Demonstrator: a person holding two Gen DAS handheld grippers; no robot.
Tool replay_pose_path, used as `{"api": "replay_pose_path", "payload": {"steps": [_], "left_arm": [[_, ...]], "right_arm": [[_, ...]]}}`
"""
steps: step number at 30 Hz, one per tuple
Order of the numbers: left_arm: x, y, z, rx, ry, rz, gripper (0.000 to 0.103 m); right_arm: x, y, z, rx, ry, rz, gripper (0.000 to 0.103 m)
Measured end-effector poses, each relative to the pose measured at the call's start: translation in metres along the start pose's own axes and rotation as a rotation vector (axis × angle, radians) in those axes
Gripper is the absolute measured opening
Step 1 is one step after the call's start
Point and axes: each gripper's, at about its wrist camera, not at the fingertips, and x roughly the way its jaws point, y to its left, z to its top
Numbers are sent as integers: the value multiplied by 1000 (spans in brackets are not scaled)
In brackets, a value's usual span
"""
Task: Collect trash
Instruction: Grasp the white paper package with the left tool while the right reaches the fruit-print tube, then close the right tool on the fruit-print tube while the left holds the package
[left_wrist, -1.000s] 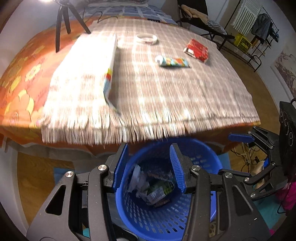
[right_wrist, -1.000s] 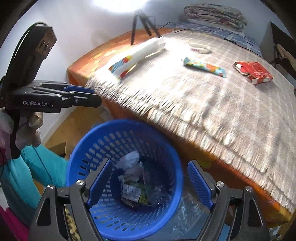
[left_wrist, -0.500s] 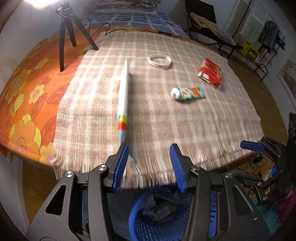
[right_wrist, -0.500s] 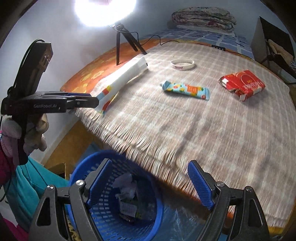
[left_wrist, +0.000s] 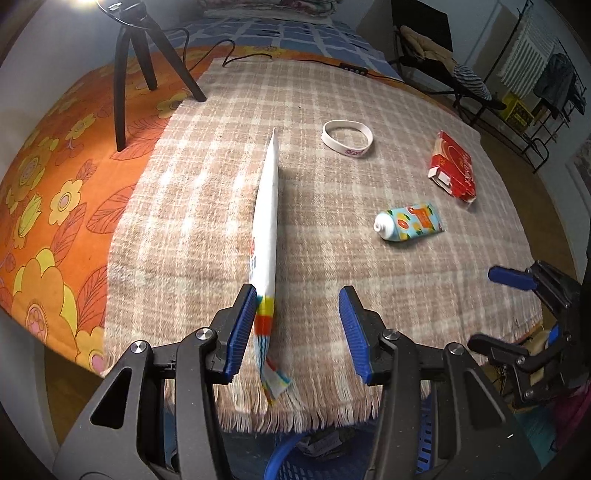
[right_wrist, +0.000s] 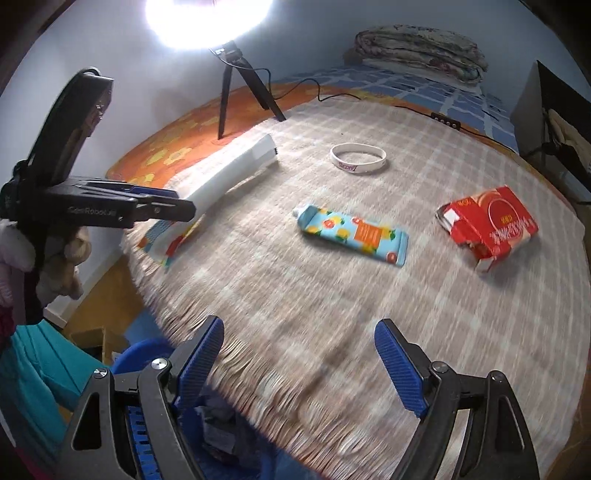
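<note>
Left gripper (left_wrist: 298, 330), jaws spread, straddles the long white box (left_wrist: 266, 236) at the blanket's (left_wrist: 184, 221) near edge, ready to pinch it; right gripper (right_wrist: 299, 363) spread and empty; blue basket (right_wrist: 142, 354) waits below.

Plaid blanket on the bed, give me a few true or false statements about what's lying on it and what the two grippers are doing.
1. The long white carton lies between the left gripper's fingers. True; the jaws are open.
2. The right gripper is shut on the red cardboard box. False; it is open and empty.
3. The white silicone wristband lies beyond the colourful fruit-print tube. True.
4. The tube lies in the blue plastic basket. False; it rests on the plaid blanket.
</note>
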Motion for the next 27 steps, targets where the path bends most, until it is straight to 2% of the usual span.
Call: {"api": "replay_pose_path", "payload": {"steps": [7,11,16,19,22,25,27], "left_arm": [[14,2,12,-4,14,6,47],[22,5,17,-12,28,6,47],[29,5,23,-14,31,16,47],[33,7,26,-17,38,19,39],[38,9,28,-22,45,22,38],[42,10,29,-23,56,33,27],[44,12,29,-26,60,37,26]], "right_arm": [[25,-9,26,-52,37,-52,85],[41,-13,35,-77,66,-78,73],[60,-11,44,-149,87,-137,70],[71,-8,49,-183,95,-154,67],[75,-6,56,-200,78,-154,65],[81,-5,65,-209,70,-165,60],[83,-4,69,-215,64,-172,54]]}}
